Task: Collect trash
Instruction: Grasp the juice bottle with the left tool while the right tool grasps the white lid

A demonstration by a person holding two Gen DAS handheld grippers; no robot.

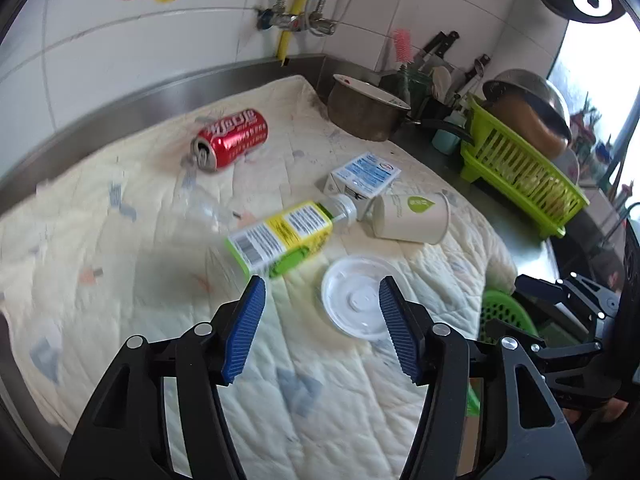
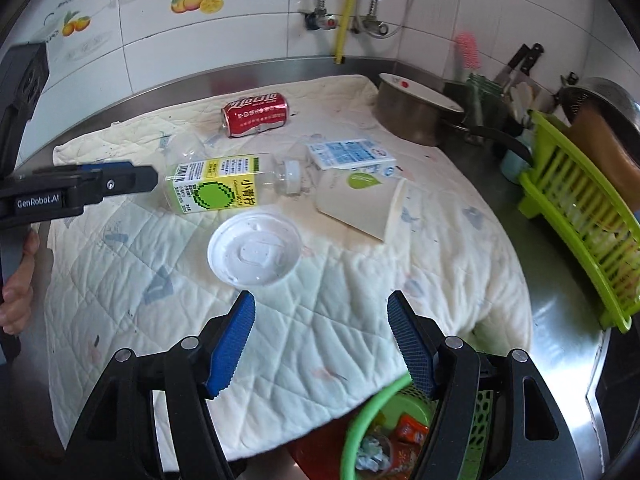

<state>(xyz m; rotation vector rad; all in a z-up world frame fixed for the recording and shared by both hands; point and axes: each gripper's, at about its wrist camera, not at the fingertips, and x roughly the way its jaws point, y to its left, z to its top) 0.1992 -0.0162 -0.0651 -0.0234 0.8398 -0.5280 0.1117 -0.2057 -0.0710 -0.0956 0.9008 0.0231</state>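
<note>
Bottle (image 1: 280, 236): lying on quilt (image 1: 120, 240), base near left gripper (image 1: 322, 300) at 11 o'clock. Both sets of jaws wide open, empty. Right gripper (image 2: 321, 316): idle above bin (image 2: 360, 432). Advice: straddle labelled middle, close squarely.

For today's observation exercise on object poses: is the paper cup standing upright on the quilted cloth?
No, the paper cup lies on its side on the quilted cloth, its open rim facing right in the right wrist view.
</note>
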